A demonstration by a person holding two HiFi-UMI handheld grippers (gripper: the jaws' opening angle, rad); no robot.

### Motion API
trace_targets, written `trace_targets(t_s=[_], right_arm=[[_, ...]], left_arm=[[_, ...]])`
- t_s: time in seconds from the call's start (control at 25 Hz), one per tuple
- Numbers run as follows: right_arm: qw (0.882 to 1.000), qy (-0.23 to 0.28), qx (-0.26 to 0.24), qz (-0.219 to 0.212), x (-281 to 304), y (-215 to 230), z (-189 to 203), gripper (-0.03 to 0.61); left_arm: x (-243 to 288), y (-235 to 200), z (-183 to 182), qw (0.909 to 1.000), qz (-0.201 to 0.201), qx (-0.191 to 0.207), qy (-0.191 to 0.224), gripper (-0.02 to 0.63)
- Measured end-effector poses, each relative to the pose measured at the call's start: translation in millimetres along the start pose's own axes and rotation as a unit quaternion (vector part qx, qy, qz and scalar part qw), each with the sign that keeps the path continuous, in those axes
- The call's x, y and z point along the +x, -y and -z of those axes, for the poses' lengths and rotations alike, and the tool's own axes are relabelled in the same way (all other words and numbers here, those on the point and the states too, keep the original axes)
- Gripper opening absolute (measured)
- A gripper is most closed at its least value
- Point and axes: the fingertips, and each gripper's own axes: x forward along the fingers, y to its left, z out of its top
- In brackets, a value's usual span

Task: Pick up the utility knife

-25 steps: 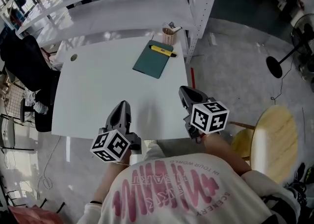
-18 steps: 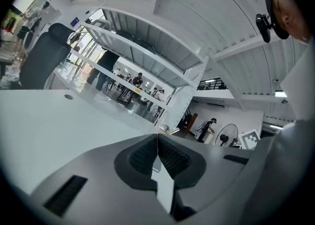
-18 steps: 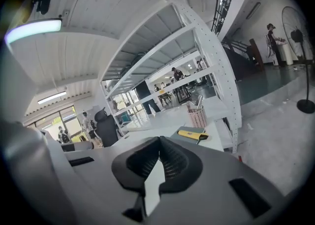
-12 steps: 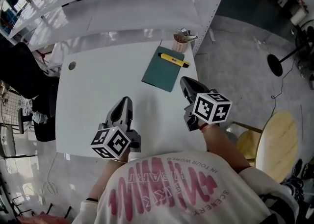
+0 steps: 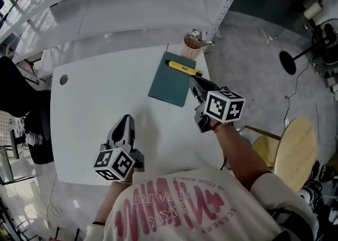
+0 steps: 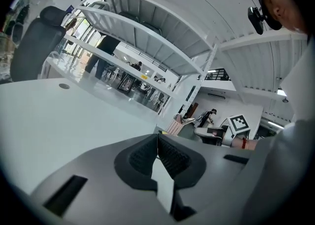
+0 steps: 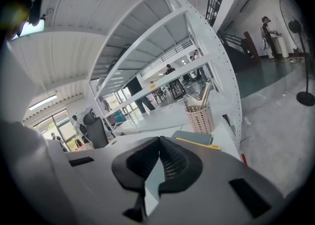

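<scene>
Two sets of jaws shown pressed together, nothing held: left gripper (image 5: 125,120) over white table (image 5: 90,103), right gripper (image 5: 194,83) near green pad (image 5: 168,82). Yellow utility knife (image 5: 184,67) laid across pad's far end, beside pen cup (image 5: 191,49), just ahead of right gripper.

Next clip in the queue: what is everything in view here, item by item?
table: one, white, centre
mat: one, dark green, far right of table
utility knife: one, yellow, lying on mat's far end
pen holder: one, pale mesh, table's far right corner
shelving: one, white, behind table
stool: one, light wood, right of table
left gripper: one, dark grey, shut, empty, over table's near side
right gripper: one, dark grey, shut, empty, near knife
</scene>
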Motion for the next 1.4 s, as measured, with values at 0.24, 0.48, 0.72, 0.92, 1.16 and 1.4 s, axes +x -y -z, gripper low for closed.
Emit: trace_targets(t_s=[0.24, 0.48, 0.72, 0.92, 1.16, 1.4], right_arm=[[0.995, -0.058, -0.074, 0.021, 44, 29, -1, 0.014], [0.975, -0.133, -0.175, 0.011, 75, 40, -3, 0.014], [0.942, -0.217, -0.256, -0.013, 96, 49, 2, 0.014], [0.885, -0.303, -0.352, -0.029, 106, 60, 21, 0.015], [0.869, -0.339, -0.359, -0.035, 115, 62, 27, 0.103], [0.854, -0.371, -0.363, -0.037, 126, 68, 36, 0.146]], left_arm=[[8, -24, 13, 0.9998, -0.006, -0.011, -0.018, 0.025], [12, -29, 30, 0.9988, 0.010, -0.011, -0.047, 0.024], [4, -48, 39, 0.9983, -0.005, -0.022, -0.054, 0.025], [-7, -67, 44, 0.9978, -0.023, -0.024, -0.058, 0.025], [-18, -86, 44, 0.9971, -0.038, -0.032, -0.058, 0.025], [-20, -90, 47, 0.9967, -0.038, -0.039, -0.060, 0.025]])
